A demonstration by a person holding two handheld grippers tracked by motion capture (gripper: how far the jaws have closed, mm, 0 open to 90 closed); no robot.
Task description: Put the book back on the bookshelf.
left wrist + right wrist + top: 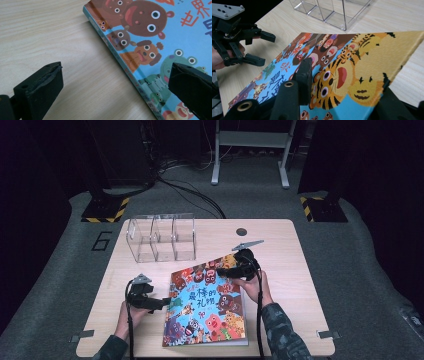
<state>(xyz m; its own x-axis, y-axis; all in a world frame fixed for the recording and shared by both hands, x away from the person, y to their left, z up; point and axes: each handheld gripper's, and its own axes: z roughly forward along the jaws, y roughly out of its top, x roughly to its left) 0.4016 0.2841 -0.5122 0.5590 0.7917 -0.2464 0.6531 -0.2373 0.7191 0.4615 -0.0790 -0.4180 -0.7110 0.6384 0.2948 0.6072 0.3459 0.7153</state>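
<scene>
Right tongs [226, 268] are clamped on the picture book [207, 305], jaws pinched onto the cover near its far corner, and that corner rides tilted up off the table [280, 255]. From the right gripper view you can see one black jaw lying flat on the tiger's face on the cover [352, 75], the other jaw coming in beneath the raised edge; how far that lower jaw reaches under is hard to tell, since the cover hides it. The hand [254, 287] behind the right tongs sits just beside the book's right edge.

Over to the left tongs [162, 303]: jaws spread wide, nothing between them but bare wood and the book's spine. In the left gripper view the spine [120, 60] runs diagonally between the two jaws, closer to the right-hand one, which hangs over the cover's frog and crocodile drawings. The left-hand jaw hovers over plain tabletop. From the right gripper view those same left tongs [262, 48] sit just off the book's spine side, apart from it as far as I can see.

Beyond both tongs, further up the table, stands a clear plastic organiser [161, 238] with three compartments, well apart from the book's lifted corner.
</scene>
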